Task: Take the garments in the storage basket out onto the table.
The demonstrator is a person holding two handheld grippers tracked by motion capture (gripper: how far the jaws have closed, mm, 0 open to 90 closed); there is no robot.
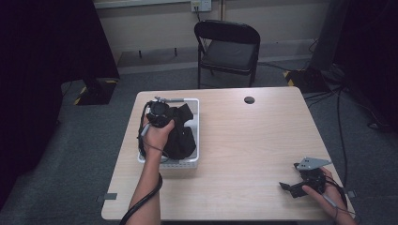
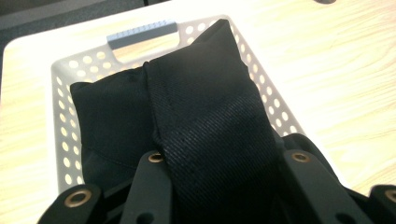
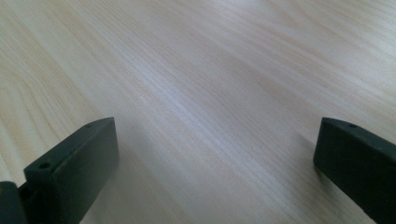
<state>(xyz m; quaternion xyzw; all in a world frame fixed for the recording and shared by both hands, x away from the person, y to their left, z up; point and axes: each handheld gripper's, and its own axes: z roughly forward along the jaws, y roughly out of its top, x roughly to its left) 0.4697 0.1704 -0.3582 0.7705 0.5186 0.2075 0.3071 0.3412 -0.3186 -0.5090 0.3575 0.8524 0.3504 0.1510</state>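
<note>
A white perforated basket [image 1: 197, 123] stands on the left half of the wooden table [image 1: 248, 145], with a black garment [image 1: 183, 138] bunched inside. My left gripper [image 1: 157, 115] hovers over the basket's far end, shut on a fold of that cloth. In the left gripper view the black garment [image 2: 205, 107] rises in a ridge between the two jaws of the left gripper [image 2: 226, 157], while the rest lies in the basket [image 2: 276, 108] below. My right gripper [image 1: 290, 177] rests low near the table's front right corner. It stands open over bare wood in the right gripper view [image 3: 215, 140].
A grey handle [image 2: 142, 33] marks the basket's far end. The tabletop has a round cable hole [image 1: 249, 100] near its back edge. Behind the table a black folding chair [image 1: 227, 47] stands on the carpet, and cables run along the floor at the right.
</note>
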